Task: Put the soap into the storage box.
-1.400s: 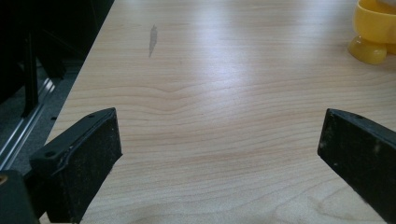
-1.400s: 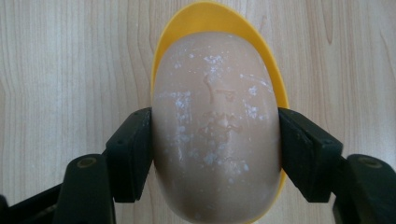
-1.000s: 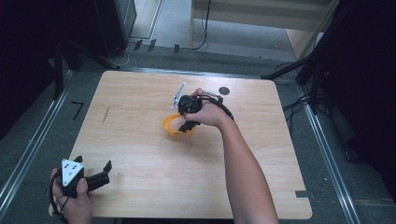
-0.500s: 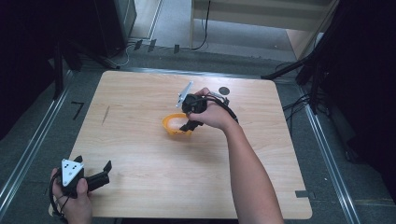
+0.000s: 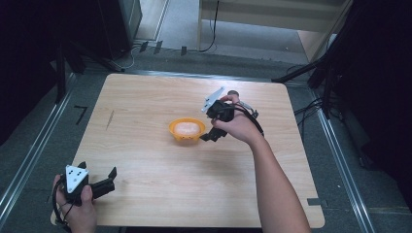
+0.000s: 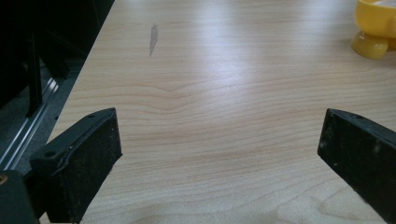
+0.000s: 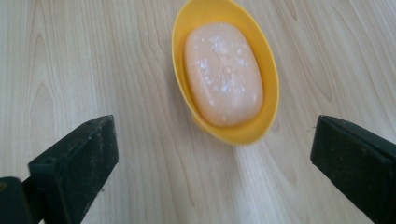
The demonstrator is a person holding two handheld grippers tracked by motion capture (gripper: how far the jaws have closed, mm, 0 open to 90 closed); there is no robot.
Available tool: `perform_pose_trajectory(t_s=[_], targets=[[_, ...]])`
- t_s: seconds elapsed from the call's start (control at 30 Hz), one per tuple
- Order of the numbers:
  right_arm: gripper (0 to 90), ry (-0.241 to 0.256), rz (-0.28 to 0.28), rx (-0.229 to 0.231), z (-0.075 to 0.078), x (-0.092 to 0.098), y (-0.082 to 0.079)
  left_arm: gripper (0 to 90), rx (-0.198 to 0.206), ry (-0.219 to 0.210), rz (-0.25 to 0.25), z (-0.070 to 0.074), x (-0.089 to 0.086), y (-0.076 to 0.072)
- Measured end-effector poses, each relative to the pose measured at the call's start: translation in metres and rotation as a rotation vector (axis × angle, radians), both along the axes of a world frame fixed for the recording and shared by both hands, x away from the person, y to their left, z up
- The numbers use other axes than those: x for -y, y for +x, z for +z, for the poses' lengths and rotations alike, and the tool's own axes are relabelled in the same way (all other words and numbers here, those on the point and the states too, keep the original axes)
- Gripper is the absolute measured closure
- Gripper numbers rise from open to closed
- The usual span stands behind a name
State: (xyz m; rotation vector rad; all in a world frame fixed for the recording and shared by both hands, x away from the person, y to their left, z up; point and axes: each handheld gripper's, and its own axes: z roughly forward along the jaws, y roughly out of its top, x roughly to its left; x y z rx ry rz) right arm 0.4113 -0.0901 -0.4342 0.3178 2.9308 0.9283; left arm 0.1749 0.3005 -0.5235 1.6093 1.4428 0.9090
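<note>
A yellow oval dish (image 5: 186,130) (image 7: 223,70) sits at the middle of the wooden table, and a pale peach bar of soap (image 5: 187,128) (image 7: 223,74) lies in it. My right gripper (image 5: 214,132) (image 7: 212,163) hovers just right of the dish, open, with nothing between its jaws. The dish's foot (image 6: 371,45) is at the top right of the left gripper view. At the table's front left corner my left gripper (image 5: 109,177) (image 6: 219,154) is held low over bare wood, open and empty.
The tabletop (image 5: 145,102) is pale wood with a small dark streak (image 5: 110,119) (image 6: 152,38) near its left side. Metal rails (image 5: 29,155) run along the floor on both sides. Cables (image 5: 311,104) and dark stands lie beyond the far and right edges.
My right gripper has drawn back to the right, off the dish, which now stands uncovered with the soap in it. The left gripper has stayed put.
</note>
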Motion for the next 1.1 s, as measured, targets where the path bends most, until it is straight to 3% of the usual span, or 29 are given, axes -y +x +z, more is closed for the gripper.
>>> perform_pose_trajectory(t_s=[0.17,0.4,0.7,0.8,1.1], targets=[[0.0,0.028,-0.076,-0.015,-0.007,0.025,-0.009,0.0,0.003,0.006,-0.003,0.0,0.0,0.0],[0.0,0.026,-0.109,-0.005,-0.015,0.046,-0.021,0.0,0.001,0.006,-0.001,0.0,0.001,0.0],[0.0,0.018,-0.151,-0.002,-0.02,0.062,-0.035,0.0,-0.001,0.006,0.0,0.0,0.001,0.0],[0.0,0.057,-0.175,-0.004,-0.023,0.069,-0.045,0.0,-0.002,0.004,0.0,0.0,0.0,0.0],[0.0,0.082,-0.227,-0.003,-0.033,0.089,-0.063,0.0,0.001,0.008,-0.001,0.0,0.001,0.0]])
